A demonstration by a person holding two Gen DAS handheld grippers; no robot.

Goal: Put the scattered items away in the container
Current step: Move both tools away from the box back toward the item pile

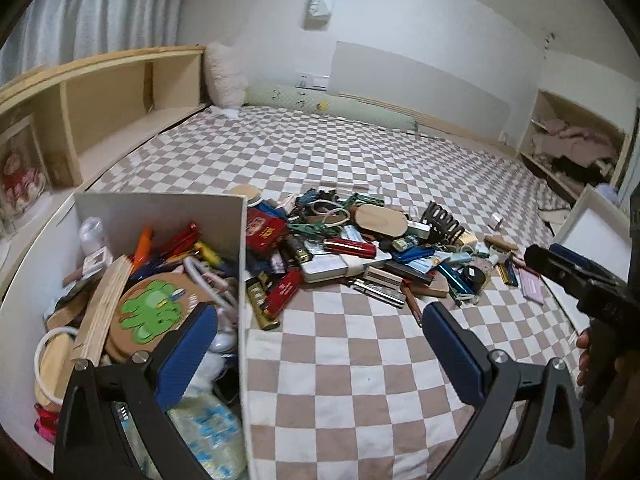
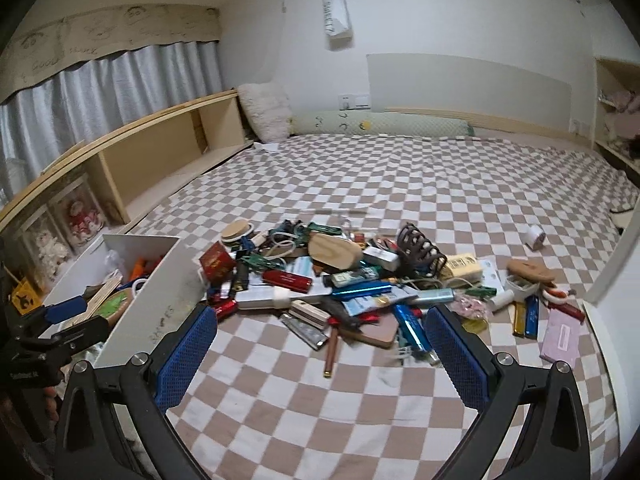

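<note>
Left wrist view shows you are partway through: the white container [image 1: 160,216] already holds a good load, among it a round cork coaster with a green figure [image 1: 154,312], a plywood strip [image 1: 106,304], an orange pen [image 1: 142,246] and a white cable [image 1: 208,280]. A lot is left, though. The pile of scattered items [image 2: 340,280] lies on the checked bed sheet [image 2: 440,184], starting just beside the container's right wall and spreading well away from it.

Nearest that wall sit a red box [image 2: 216,262] and a red lighter-like piece [image 2: 288,280]. Further from the container you see a wooden oval block [image 2: 334,254], a dark hair claw [image 2: 422,250], a shiny blue tube [image 2: 412,326], a metal harmonica [image 2: 304,330] and a brown pencil [image 2: 331,354]. Furthest from it are a pink packet [image 2: 560,338], a blue and a gold harmonica side by side, and a small white roll [image 2: 534,237] lying apart from the heap.

Your left gripper [image 1: 320,340] hangs over the container's right wall, its jaws spread wide and holding nothing. Your right gripper [image 2: 320,344] hovers above the near edge of the pile, jaws likewise spread and empty. Most pieces are small, hard and slick, many stacked crosswise, so by my judgement you have many single picks left, and the flat ones lying on the sheet will be the awkward ones.
</note>
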